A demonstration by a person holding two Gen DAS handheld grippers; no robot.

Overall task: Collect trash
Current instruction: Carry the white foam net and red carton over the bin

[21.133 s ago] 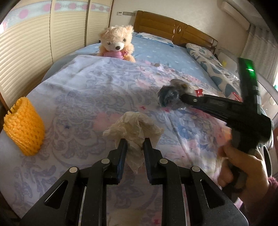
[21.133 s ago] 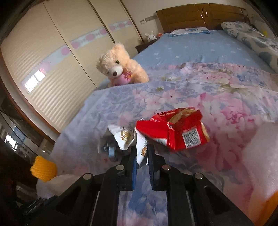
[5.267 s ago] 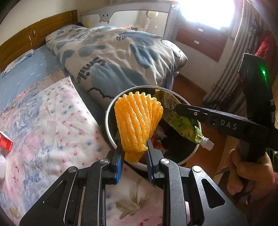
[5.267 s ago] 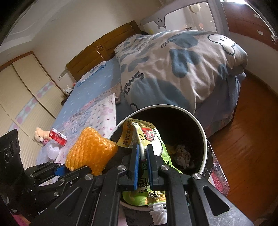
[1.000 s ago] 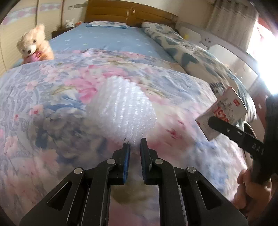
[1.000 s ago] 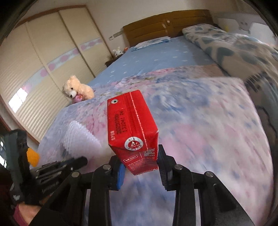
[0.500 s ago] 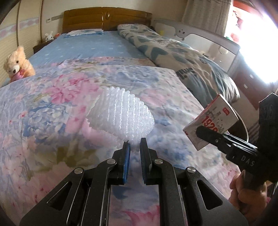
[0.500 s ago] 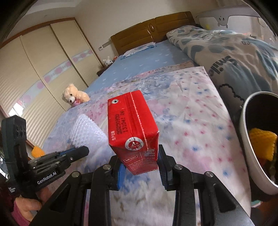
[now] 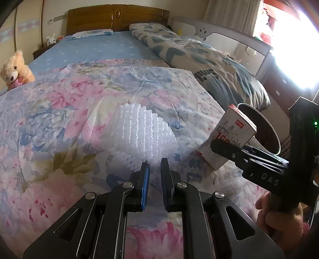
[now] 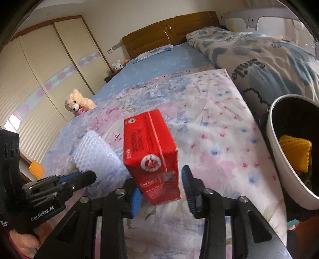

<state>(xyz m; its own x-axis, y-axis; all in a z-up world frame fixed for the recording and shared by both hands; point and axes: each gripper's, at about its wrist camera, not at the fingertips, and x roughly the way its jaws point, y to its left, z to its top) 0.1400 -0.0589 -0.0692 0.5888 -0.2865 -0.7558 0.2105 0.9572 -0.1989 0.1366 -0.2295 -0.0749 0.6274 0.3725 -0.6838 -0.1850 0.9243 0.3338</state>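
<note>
My left gripper (image 9: 153,166) is shut on the edge of a white foam fruit net (image 9: 139,133) and holds it over the flowered bedspread; the net also shows in the right wrist view (image 10: 95,155). My right gripper (image 10: 159,180) has its jaws spread apart, and a red drink carton (image 10: 150,155) sits tilted between them, with a gap at the right finger. The carton shows in the left wrist view (image 9: 233,137) next to the round trash bin (image 9: 267,129). The bin (image 10: 279,151) holds an orange foam net (image 10: 295,153).
A teddy bear (image 9: 14,69) sits at the bed's left edge. A blue patterned duvet (image 9: 209,63) lies along the right side. Another orange foam net (image 10: 35,169) lies past the bed's left edge. A wooden headboard (image 9: 117,18) and wardrobe doors (image 10: 39,69) stand behind.
My right gripper's jaws have opened and the red carton has tilted loose between them. Both grippers have swung toward the bin; the left still holds the white net.
</note>
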